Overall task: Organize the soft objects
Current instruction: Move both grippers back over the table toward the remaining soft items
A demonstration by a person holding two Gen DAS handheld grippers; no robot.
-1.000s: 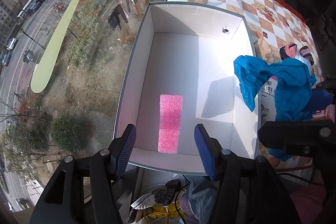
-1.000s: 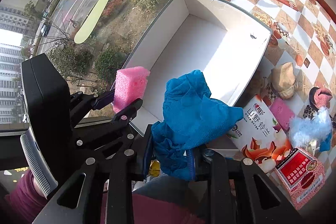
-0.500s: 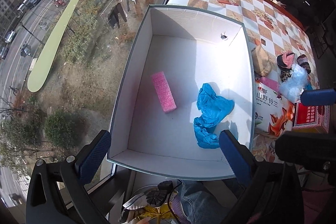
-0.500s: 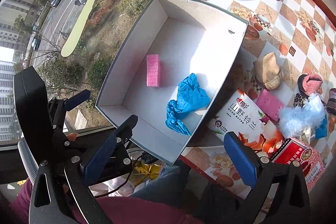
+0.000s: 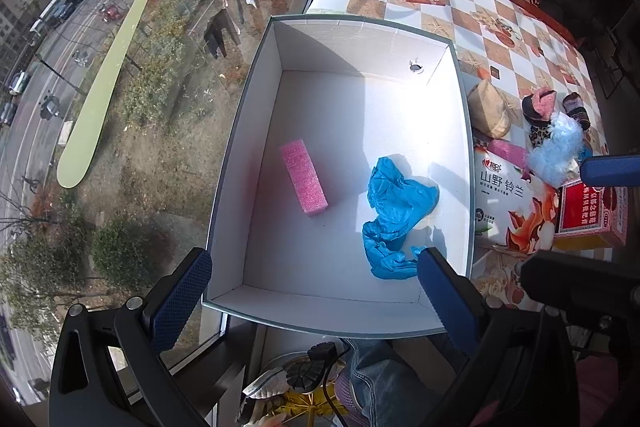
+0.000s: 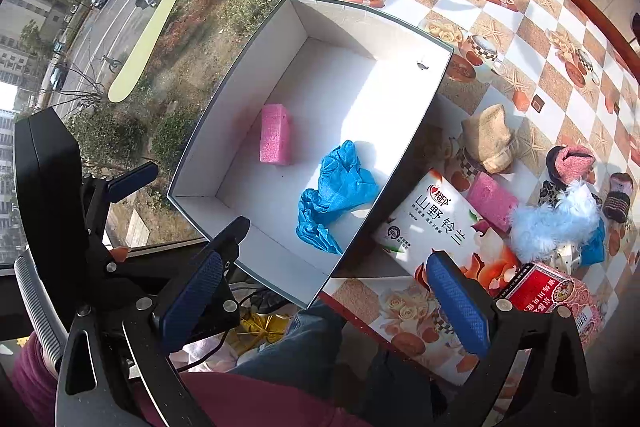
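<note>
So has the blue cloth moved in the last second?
Yes. The blue cloth left the right tongs and now lies inside the white box, beside the pink sponge.

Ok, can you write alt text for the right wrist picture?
A white box on a checkered table holds a pink sponge and a crumpled blue cloth. The right tongs hang open nearby.

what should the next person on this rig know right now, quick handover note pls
Left gripper: open, holding nothing.
Right gripper: open, holding nothing.
Done: pink sponge and blue cloth lie apart inside the white box.
Left on the table right of the box: tan pouch, second pink sponge, fluffy blue item, pink slipper.
</note>
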